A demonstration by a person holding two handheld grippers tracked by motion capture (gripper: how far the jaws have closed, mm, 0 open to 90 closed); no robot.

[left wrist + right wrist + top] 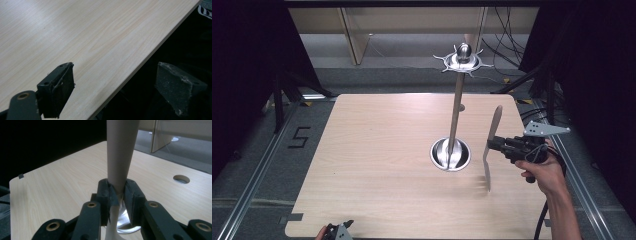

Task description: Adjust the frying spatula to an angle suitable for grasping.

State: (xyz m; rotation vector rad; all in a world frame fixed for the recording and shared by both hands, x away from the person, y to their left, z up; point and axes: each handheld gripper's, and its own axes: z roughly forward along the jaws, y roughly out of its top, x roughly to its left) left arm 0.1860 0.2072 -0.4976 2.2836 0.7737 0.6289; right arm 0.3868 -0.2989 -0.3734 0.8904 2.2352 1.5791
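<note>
**Inspector:** Jaws first. The right gripper (495, 145) is clenched on the wooden spatula (492, 145), gripping its handle mid-length; the tool stands nearly upright, blade down, over the right side of the desk (377, 150). The left gripper (115, 87) stands released, nothing between its pads, resting at the near left edge of the desk.

**Assistant:** And the destination?

**Inspector:** In my judgement, the utensil stand (455, 107) at desk centre: a tall pole with a steel base dish (450, 154) and a hook ring (463, 61) on top. The spatula is just to the right of the base, apart from it.

**Assistant:** Advice for the step?

**Inspector:** Keep the grip firm, since a tapered handle may slip. Lift before travelling left, keep the blade clear of the pole, and leave the left gripper parked.
</note>
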